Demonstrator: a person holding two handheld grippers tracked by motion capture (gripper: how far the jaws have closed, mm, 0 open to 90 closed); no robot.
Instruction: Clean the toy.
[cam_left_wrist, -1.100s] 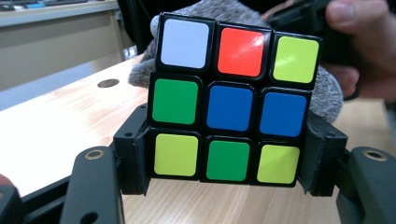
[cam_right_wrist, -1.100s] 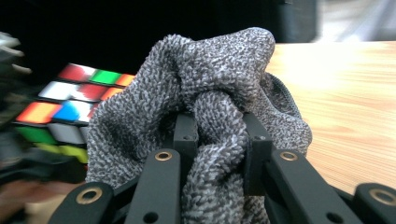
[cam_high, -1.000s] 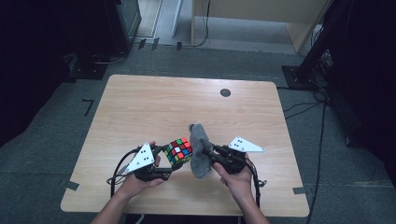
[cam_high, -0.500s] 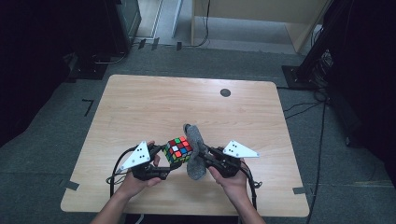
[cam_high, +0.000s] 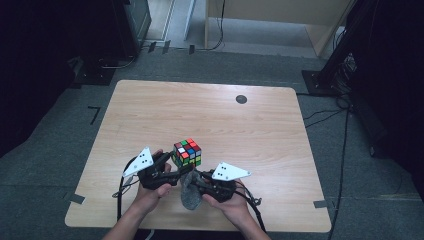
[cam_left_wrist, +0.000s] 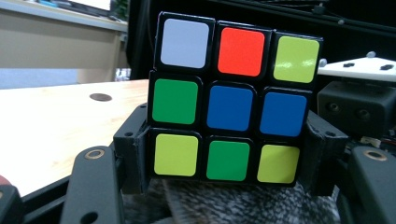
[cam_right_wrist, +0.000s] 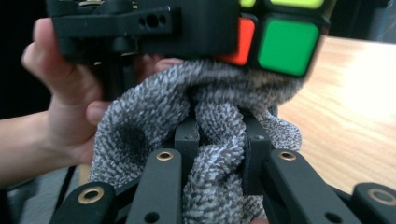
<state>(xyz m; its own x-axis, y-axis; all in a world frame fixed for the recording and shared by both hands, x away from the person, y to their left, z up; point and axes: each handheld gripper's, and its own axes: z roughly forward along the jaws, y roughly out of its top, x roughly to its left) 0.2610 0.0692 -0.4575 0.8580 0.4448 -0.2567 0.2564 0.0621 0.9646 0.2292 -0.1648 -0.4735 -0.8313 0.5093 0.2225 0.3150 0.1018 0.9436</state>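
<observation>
A scrambled colour cube (cam_high: 187, 152) (cam_left_wrist: 233, 102) is held above the wooden table (cam_high: 210, 120) near its front edge, with my left gripper (cam_high: 172, 165) (cam_left_wrist: 224, 154) shut on its lower part. In the left gripper view its black pads (cam_left_wrist: 133, 149) press on both sides of the cube's bottom row. A grey knitted cloth (cam_high: 191, 192) (cam_right_wrist: 205, 130) is pinched in my right gripper (cam_high: 197, 182) (cam_right_wrist: 217, 135), which is shut on it. The cloth lies up against the underside of the cube (cam_right_wrist: 280, 32), right below the left gripper.
A small dark round disc (cam_high: 241, 99) sits on the table at the far right. Cables (cam_high: 252, 210) trail from both grippers over the front edge. Dark equipment and floor cables surround the table.
My right gripper has swung left and down with the cloth, from beside the cube's right side to under it. The left gripper and cube have held still.
</observation>
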